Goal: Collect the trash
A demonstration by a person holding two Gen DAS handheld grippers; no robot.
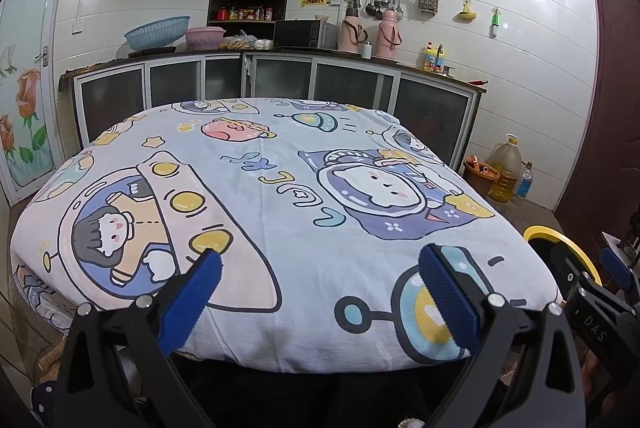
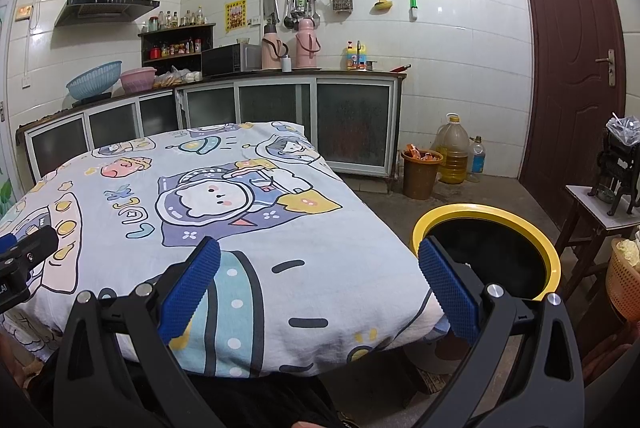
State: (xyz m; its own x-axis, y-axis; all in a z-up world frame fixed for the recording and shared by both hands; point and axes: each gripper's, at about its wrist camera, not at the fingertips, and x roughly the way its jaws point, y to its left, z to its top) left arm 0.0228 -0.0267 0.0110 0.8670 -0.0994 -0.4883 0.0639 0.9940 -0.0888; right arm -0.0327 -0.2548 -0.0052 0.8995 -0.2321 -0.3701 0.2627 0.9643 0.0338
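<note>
A table covered with a cartoon-print cloth (image 1: 280,188) fills both views; it also shows in the right wrist view (image 2: 224,228). No trash shows on the cloth. A yellow-rimmed bin with a black inside (image 2: 486,252) stands on the floor by the table's right corner; its rim shows in the left wrist view (image 1: 560,240). My left gripper (image 1: 318,260) is open and empty over the near edge. My right gripper (image 2: 318,248) is open and empty over the near right corner, its right finger (image 2: 448,288) in front of the bin.
Kitchen cabinets (image 2: 280,108) with basins, a microwave and flasks run behind the table. A brown bucket (image 2: 420,172), an oil jug (image 2: 452,148) and a bottle stand by the door (image 2: 568,68). A small table (image 2: 600,212) and an orange basket (image 2: 624,284) are at right.
</note>
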